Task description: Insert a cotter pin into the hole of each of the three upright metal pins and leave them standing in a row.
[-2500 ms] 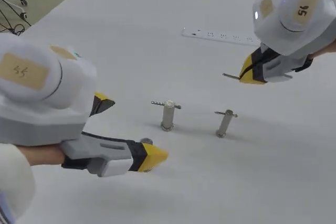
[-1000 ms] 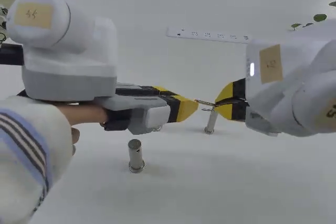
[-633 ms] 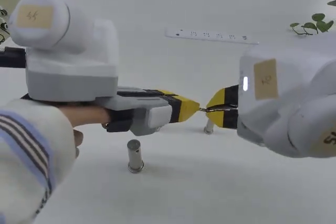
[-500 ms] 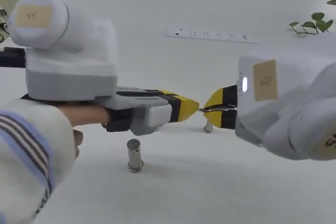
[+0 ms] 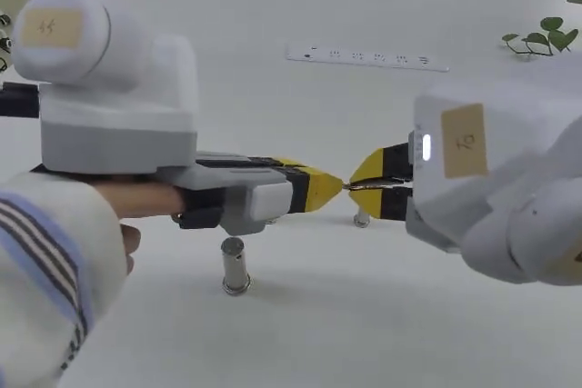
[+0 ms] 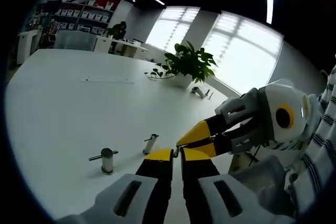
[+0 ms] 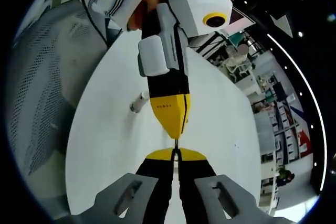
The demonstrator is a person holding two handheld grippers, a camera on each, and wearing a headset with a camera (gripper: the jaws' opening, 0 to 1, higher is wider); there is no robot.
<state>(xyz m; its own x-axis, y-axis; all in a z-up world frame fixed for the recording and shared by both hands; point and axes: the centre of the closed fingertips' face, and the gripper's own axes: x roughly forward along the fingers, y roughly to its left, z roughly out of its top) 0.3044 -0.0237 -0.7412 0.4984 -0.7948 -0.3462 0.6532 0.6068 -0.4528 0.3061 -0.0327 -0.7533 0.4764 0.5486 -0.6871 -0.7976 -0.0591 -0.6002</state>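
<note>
Left gripper [image 5: 332, 188]: it is held level above the tabletop [image 5: 409, 333], coming in from the left. Its jaws are pressed together on one end of the cotter pin [image 7: 176, 144].
Right gripper [image 5: 364, 186]: it is brought in from the right, tip to tip with the left one. Its jaws are pinched on the other end of the same cotter pin.
Reason for the hold: the cotter pin is gripped at both ends in the air. This is judged to be a hand-over or a re-grip, so that it can be aimed better at a hole.
Cotter pin: a thin wire piece, lifted off the tabletop between the yellow tips, farther and to the right of the bare pin [image 5: 235, 265].
Bare pin: it stands upright on the near tabletop with nothing through its hole, and is judged to be the one waiting for this cotter pin.
Left gripper view: two more pins are shown upright side by side, the near fitted pin [image 6: 107, 160] and the far fitted pin [image 6: 150, 142]. Each has a cotter pin across its top.
Head view: under the tips a pin foot [image 5: 362, 218] is seen; what is above it is covered by the grippers.
Right gripper view: the meeting of the tips is seen straight on, with the short free length of wire between them.
Far side: a power strip [image 5: 368, 58] and a plant [image 5: 544, 34].
Progress: two of three are judged done.
Risk: the wire may turn when one gripper lets go.
</note>
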